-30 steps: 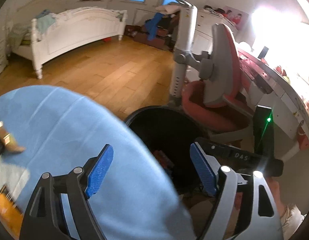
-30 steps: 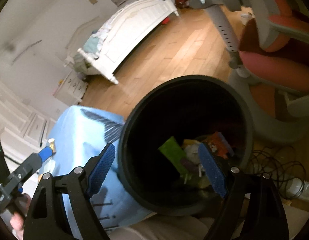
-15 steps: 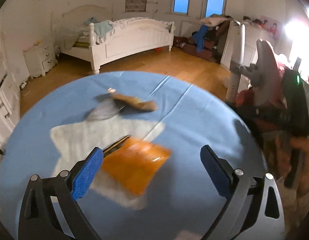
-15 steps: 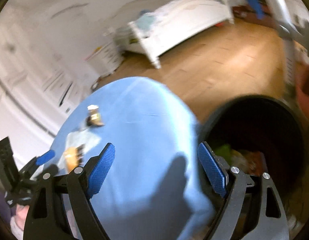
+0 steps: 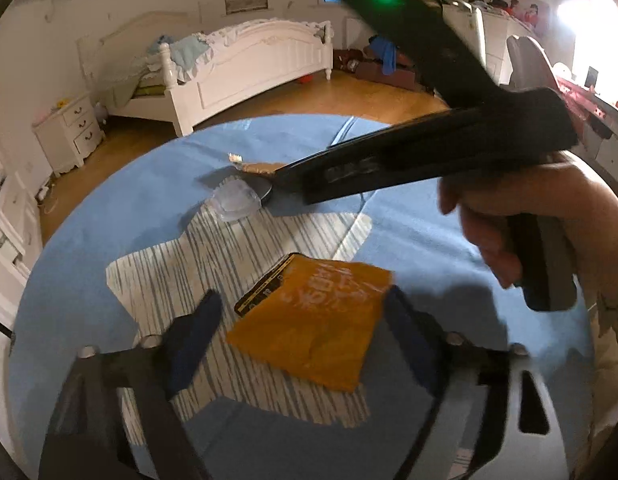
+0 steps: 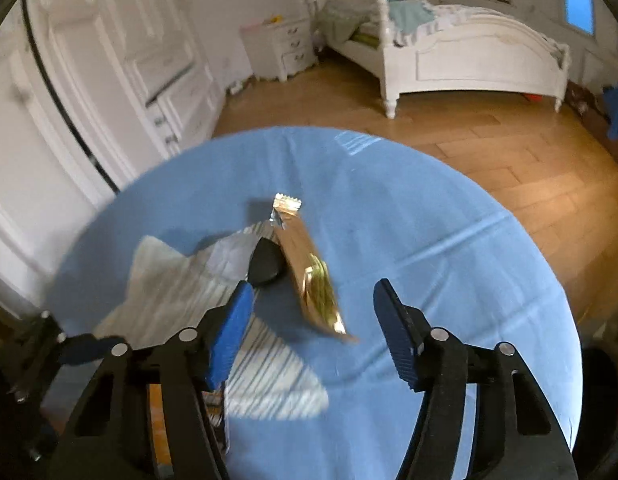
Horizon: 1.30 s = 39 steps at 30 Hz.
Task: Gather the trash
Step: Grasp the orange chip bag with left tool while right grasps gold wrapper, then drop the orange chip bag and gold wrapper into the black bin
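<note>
Half a second ago the right wrist view took in the black bin beside the round table; now the bin is out of sight and the right gripper (image 6: 313,320) hangs over the middle of the blue tablecloth (image 6: 429,216), its blue ribbed pads spread wide with nothing between them. A crinkled gold foil wrapper (image 6: 309,276), long and narrow with a serrated end, lies between and just beyond those pads, partly resting on a black rounded object (image 6: 265,265) beside it.

In the left wrist view the orange packet (image 5: 313,328) sat blurred ahead of the pads; it now lies sharp and flat between them, near the table's near edge, a glossy rectangular pouch with white lettering and a black strip along one side. The left gripper (image 5: 305,332) has dropped closer over it, jaws apart and empty. The right gripper's black body now crosses the upper frame, held in the person's right hand (image 5: 521,216). A clear crumpled plastic piece (image 5: 235,202) lies on the pale striped star patch (image 5: 213,264) of the cloth.
</note>
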Each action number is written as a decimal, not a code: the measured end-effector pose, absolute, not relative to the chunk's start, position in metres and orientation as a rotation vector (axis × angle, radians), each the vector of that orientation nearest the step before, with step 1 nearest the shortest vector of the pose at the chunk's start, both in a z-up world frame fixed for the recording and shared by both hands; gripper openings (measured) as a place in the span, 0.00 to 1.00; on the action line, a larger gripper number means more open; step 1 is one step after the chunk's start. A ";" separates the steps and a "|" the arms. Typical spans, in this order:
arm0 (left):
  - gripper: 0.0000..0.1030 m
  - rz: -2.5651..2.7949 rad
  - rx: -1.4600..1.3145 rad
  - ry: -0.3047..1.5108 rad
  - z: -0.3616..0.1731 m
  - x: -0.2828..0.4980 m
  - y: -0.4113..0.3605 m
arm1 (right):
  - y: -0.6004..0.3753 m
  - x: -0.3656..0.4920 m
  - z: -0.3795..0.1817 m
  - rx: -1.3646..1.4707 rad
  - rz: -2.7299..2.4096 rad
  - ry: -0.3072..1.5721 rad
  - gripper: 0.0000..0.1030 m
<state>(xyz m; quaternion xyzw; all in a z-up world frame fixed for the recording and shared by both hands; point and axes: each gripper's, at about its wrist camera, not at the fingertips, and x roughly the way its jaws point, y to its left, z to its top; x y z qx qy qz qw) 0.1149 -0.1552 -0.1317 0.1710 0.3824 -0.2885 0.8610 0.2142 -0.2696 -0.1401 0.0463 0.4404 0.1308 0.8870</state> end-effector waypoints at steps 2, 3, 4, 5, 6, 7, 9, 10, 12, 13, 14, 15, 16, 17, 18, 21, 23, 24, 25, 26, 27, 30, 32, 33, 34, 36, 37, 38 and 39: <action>0.67 -0.598 0.332 0.826 -0.135 0.122 -0.151 | -0.265 0.221 -0.147 0.074 0.266 0.932 0.57; 0.58 -0.602 0.310 0.846 -0.136 0.125 -0.148 | -0.263 0.223 -0.147 0.066 0.267 0.928 0.49; 0.50 -0.602 0.278 0.860 -0.136 0.129 -0.144 | -0.263 0.224 -0.148 0.058 0.264 0.931 0.40; 0.50 -0.599 0.251 0.866 -0.135 0.132 -0.140 | -0.265 0.224 -0.148 0.065 0.266 0.935 0.34; 0.47 -0.600 0.223 0.872 -0.135 0.135 -0.134 | -0.267 0.224 -0.148 0.080 0.273 0.939 0.24; 0.46 -0.600 0.210 0.874 -0.134 0.136 -0.132 | -0.271 0.223 -0.149 0.112 0.284 0.941 0.20; 0.43 -0.595 0.191 0.867 -0.133 0.135 -0.128 | -0.281 0.218 -0.148 0.149 0.290 0.933 0.15; 0.39 -0.595 0.175 0.856 -0.130 0.133 -0.125 | -0.287 0.214 -0.147 0.168 0.293 0.926 0.15; 0.37 -0.591 0.144 0.846 -0.127 0.131 -0.121 | -0.300 0.200 -0.141 0.242 0.312 0.901 0.14; 0.36 -0.585 0.123 0.840 -0.124 0.129 -0.118 | -0.307 0.192 -0.137 0.274 0.319 0.885 0.14; 0.33 -0.582 0.105 0.830 -0.121 0.127 -0.115 | -0.315 0.181 -0.132 0.303 0.324 0.859 0.14; 0.33 -0.578 0.084 0.816 -0.117 0.124 -0.112 | -0.321 0.172 -0.128 0.325 0.328 0.840 0.15; 0.33 -0.572 0.074 0.806 -0.114 0.122 -0.111 | -0.326 0.166 -0.124 0.343 0.332 0.829 0.15; 0.33 -0.566 0.064 0.793 -0.111 0.120 -0.110 | -0.332 0.157 -0.120 0.366 0.335 0.812 0.15; 0.33 -0.561 0.054 0.780 -0.108 0.118 -0.108 | -0.338 0.149 -0.116 0.381 0.336 0.799 0.14; 0.33 -0.551 0.023 0.746 -0.095 0.110 -0.107 | -0.357 0.127 -0.106 0.426 0.338 0.761 0.15; 0.33 -0.548 0.012 0.729 -0.086 0.106 -0.109 | -0.369 0.111 -0.100 0.444 0.323 0.726 0.15; 0.33 -0.550 0.009 0.728 -0.083 0.105 -0.112 | -0.373 0.102 -0.098 0.453 0.312 0.712 0.15; 0.33 -0.557 0.006 0.728 -0.079 0.105 -0.117 | -0.381 0.094 -0.097 0.462 0.299 0.698 0.15; 0.33 -0.563 0.008 0.726 -0.076 0.102 -0.121 | -0.393 0.083 -0.095 0.472 0.274 0.680 0.15; 0.33 -0.573 0.015 0.724 -0.072 0.100 -0.128 | -0.401 0.078 -0.095 0.480 0.259 0.670 0.15; 0.33 -0.608 0.025 0.725 -0.068 0.096 -0.150 | -0.430 0.059 -0.099 0.512 0.208 0.654 0.15; 0.33 -0.654 0.015 0.733 -0.068 0.094 -0.173 | -0.453 0.045 -0.107 0.531 0.164 0.651 0.15; 0.33 -0.673 0.009 0.739 -0.069 0.094 -0.181 | -0.466 0.039 -0.112 0.551 0.146 0.654 0.15; 0.33 -0.708 0.006 0.754 -0.071 0.094 -0.198 | -0.473 0.035 -0.115 0.560 0.133 0.654 0.15; 0.33 -0.748 0.009 0.767 -0.074 0.095 -0.223 | -0.495 0.023 -0.125 0.580 0.085 0.662 0.15; 0.33 -0.766 0.009 0.774 -0.076 0.095 -0.233 | -0.501 0.018 -0.130 0.590 0.075 0.668 0.15; 0.33 -0.790 0.006 0.783 -0.078 0.095 -0.247 | -0.511 0.012 -0.135 0.606 0.061 0.674 0.15; 0.33 -0.812 0.005 0.792 -0.081 0.094 -0.260 | -0.519 0.006 -0.141 0.614 0.047 0.677 0.15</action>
